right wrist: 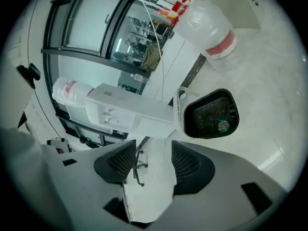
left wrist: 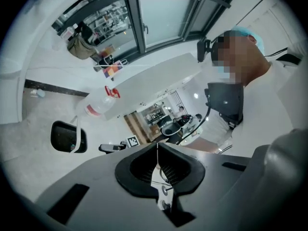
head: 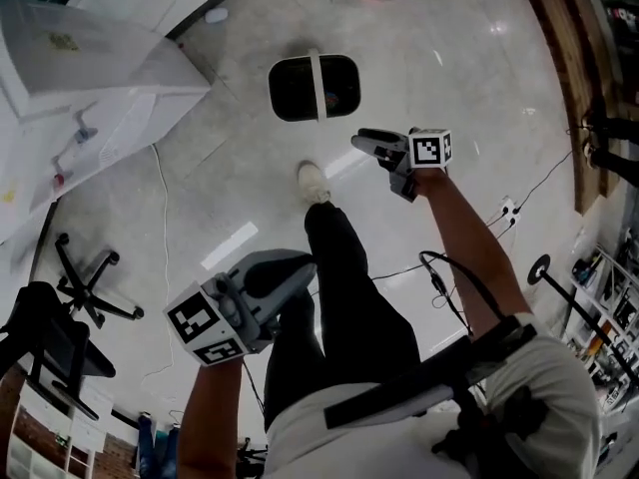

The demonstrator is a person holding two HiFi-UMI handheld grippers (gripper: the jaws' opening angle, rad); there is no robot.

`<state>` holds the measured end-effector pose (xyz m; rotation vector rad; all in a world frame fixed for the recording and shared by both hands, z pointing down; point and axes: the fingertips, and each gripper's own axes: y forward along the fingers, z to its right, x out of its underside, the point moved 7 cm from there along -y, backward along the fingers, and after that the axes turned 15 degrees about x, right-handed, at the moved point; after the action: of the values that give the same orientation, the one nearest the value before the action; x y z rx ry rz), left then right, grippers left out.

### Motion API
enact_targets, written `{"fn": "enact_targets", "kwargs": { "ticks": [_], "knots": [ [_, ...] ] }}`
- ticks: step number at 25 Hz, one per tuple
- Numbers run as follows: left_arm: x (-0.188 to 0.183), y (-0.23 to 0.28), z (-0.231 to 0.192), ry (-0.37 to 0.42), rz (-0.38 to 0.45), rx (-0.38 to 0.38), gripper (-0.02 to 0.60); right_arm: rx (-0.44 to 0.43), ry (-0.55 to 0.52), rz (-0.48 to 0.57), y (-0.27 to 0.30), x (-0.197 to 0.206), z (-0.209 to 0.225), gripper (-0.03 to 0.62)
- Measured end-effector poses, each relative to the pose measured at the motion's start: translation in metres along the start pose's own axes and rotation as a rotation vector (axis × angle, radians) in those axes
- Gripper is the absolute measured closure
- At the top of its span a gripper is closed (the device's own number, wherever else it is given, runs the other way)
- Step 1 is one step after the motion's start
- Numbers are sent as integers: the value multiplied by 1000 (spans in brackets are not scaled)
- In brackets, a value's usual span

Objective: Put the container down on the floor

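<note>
Head view shows the right arm (head: 469,242) stretched well forward from the body, forearm bare and nearly straight, with the right gripper (head: 369,144) at its end pointing away towards the container (head: 314,88). That black container sits upright on the pale floor (head: 469,98), its mouth open to the camera and its white handle lying across the middle; it is just ahead of the jaw tips and clear of them. In the right gripper view the right gripper (right wrist: 151,160) has its two ribbed pads spread wide with only floor between them, so it grips nothing, and the container (right wrist: 209,114) lies beyond the tips and off to the side of the right-hand pad. A clear water jug (right wrist: 207,28) lies farther out past the container. The left arm is bent and kept close to the body, holding the left gripper (head: 290,270) low beside the thigh, its marker cube turned up to the camera. In the left gripper view the left gripper (left wrist: 157,153) has its pads pressed together along a thin seam, clenched on nothing, with the container (left wrist: 67,137) far off to its left. A white shoe (head: 314,182) is planted between the two grippers, nearer the right one.
</note>
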<state>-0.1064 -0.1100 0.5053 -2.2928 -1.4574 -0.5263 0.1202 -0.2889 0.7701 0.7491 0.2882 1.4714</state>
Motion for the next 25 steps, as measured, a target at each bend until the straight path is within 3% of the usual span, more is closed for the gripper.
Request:
{"fn": "enact_targets", "kwargs": {
  "ticks": [2,5,7,13,17,25],
  "knots": [
    [3,-8,29,27,-9,12,566,10,-12,25,-27,14,-30,378],
    [14,-27,76,57,-17,28,566,18,-39,90,-65,37,-93,517],
    [25,-38,110,79,-31,42,566,20,-72,144,-91,55,-140,557],
    [55,-71,200,209,-85,85,566,2,-246,254,-150,123,-290,572],
    [87,-93,257,225,-99,88,571,-10,-325,286,-190,187,-379,576],
    [114,-108,345,270,-122,90,571,-43,-448,325,-262,260,-492,577]
  ]
}}
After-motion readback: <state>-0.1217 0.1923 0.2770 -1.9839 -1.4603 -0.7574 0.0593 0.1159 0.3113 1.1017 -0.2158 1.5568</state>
